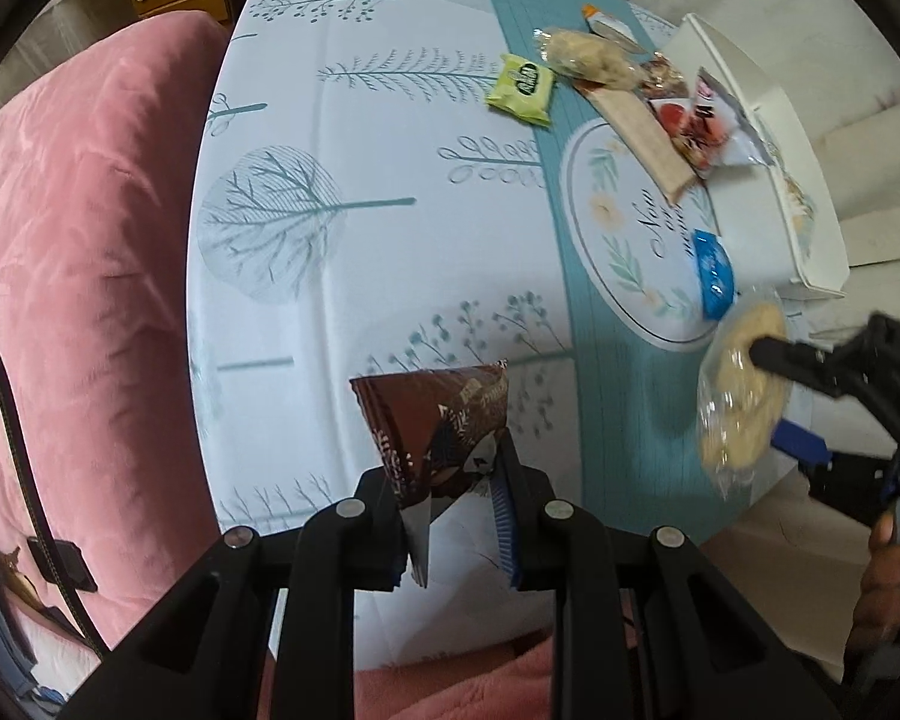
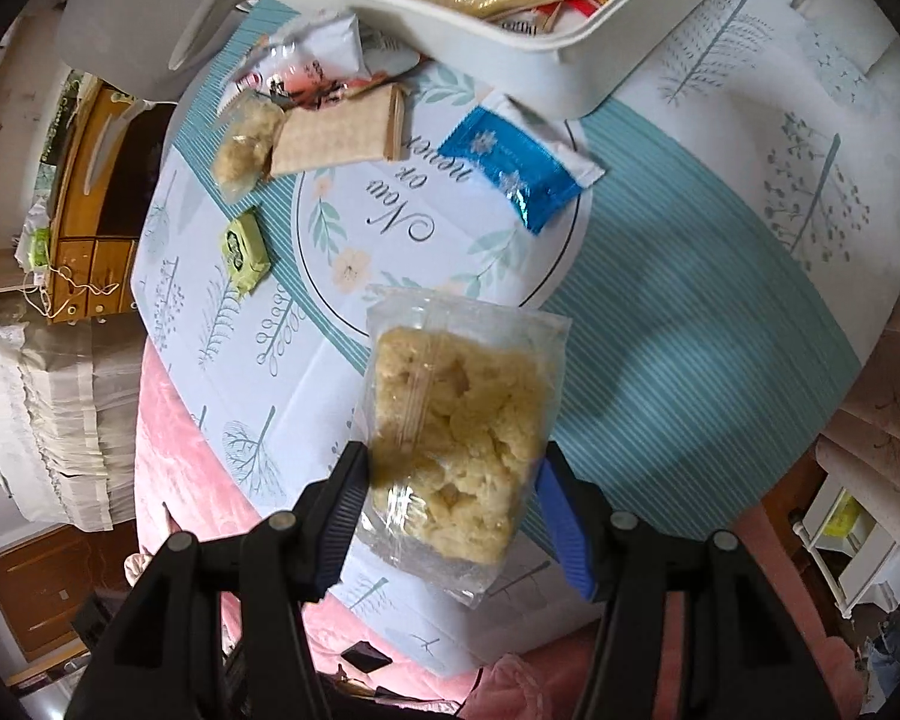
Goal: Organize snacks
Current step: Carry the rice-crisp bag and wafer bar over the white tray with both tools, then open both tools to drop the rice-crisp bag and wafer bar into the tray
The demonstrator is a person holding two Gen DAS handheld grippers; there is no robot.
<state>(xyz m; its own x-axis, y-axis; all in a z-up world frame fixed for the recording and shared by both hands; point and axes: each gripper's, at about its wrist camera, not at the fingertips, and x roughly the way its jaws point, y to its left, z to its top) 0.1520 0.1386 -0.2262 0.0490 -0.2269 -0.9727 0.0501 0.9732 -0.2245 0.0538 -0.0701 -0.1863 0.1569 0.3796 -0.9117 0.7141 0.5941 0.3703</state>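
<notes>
While "Now or never" shows on the tablecloth [image 2: 390, 204], jaws pinch a brown packet [image 1: 438, 426] and clear cracker bag [image 2: 456, 438].

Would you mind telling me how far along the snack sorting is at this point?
Several packets already lie in the white tray. In hand: the left gripper holds a brown packet, the right gripper a clear bag of pale snacks. Left on the table: blue packet, green packet and a small pile beside the tray.

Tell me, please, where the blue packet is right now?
The blue packet lies on the tablecloth's round printed medallion, just below the white tray and to the right of the tan wafer pack in the right wrist view.
</notes>
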